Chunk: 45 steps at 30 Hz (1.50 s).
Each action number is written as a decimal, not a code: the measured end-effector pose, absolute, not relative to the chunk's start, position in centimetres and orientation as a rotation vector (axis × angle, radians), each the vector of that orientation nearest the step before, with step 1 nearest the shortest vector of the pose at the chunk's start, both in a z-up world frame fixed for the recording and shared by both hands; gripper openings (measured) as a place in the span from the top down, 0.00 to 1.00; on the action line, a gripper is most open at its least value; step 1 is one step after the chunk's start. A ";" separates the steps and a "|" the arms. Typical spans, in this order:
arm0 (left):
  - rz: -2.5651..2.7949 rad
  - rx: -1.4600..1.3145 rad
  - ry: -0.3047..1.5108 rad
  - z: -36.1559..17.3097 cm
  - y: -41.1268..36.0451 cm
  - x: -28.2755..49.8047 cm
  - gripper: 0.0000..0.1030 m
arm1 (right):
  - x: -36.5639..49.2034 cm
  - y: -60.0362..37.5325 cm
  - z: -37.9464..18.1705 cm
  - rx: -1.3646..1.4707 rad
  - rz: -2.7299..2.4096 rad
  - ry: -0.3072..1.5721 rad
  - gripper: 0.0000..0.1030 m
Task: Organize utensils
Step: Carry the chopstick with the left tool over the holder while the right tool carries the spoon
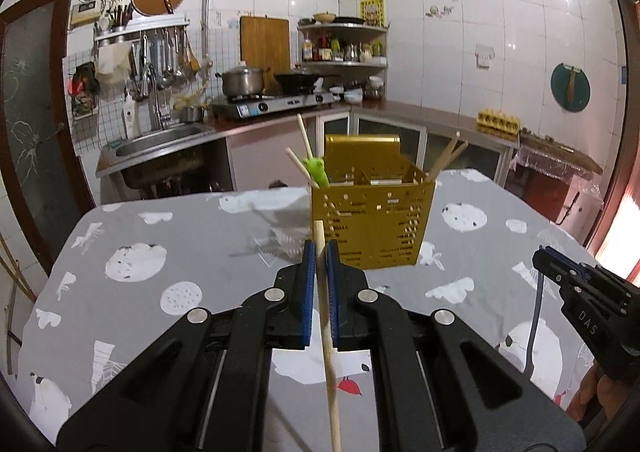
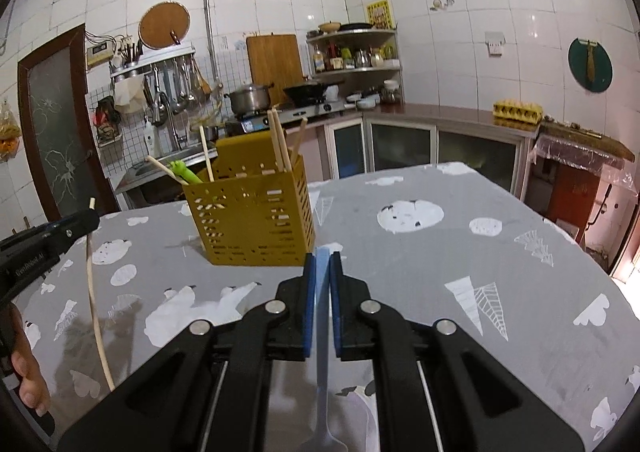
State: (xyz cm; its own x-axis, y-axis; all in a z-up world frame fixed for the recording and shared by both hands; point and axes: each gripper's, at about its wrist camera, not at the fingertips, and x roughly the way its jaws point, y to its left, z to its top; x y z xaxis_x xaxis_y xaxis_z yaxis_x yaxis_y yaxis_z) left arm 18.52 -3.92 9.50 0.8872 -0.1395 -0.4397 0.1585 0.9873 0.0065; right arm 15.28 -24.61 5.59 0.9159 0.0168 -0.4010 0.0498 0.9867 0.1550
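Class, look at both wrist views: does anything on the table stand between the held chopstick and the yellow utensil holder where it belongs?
Nothing visible does. The left gripper grips the chopstick; only bare tablecloth lies between it and the yellow utensil holder.
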 end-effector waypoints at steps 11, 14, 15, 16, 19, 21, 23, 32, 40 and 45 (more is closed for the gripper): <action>-0.151 0.026 0.370 10.6 -3.0 17.9 0.96 | 14.3 -23.4 7.0 0.136 -0.004 0.318 0.93; -0.149 0.018 0.358 10.8 -2.6 17.9 0.96 | 14.2 -23.0 7.5 0.128 0.000 0.294 0.93; -0.150 0.016 0.356 10.9 -2.5 17.9 0.96 | 14.2 -22.9 7.6 0.127 0.002 0.289 0.93; -0.152 0.012 0.353 11.1 -2.4 17.9 0.96 | 14.2 -22.8 7.8 0.126 0.004 0.279 0.93; -0.153 0.006 0.338 11.6 -2.3 18.0 0.96 | 14.3 -22.6 8.3 0.123 0.009 0.262 0.93; -0.155 0.002 0.329 12.0 -2.2 18.0 0.96 | 14.5 -22.4 8.7 0.119 0.011 0.250 0.93; -0.157 -0.002 0.318 12.6 -2.1 18.2 0.96 | 14.6 -22.3 9.2 0.120 0.015 0.239 0.93; -0.180 -0.038 0.285 15.6 -1.7 19.6 0.96 | 15.8 -21.8 12.2 0.111 0.029 0.189 0.93; -0.206 -0.058 0.223 20.3 -2.1 20.9 0.96 | 17.5 -21.6 16.4 0.134 0.074 0.130 0.93; -0.224 -0.059 0.171 23.3 -2.8 22.2 0.96 | 19.3 -21.2 19.1 0.119 0.076 0.089 0.93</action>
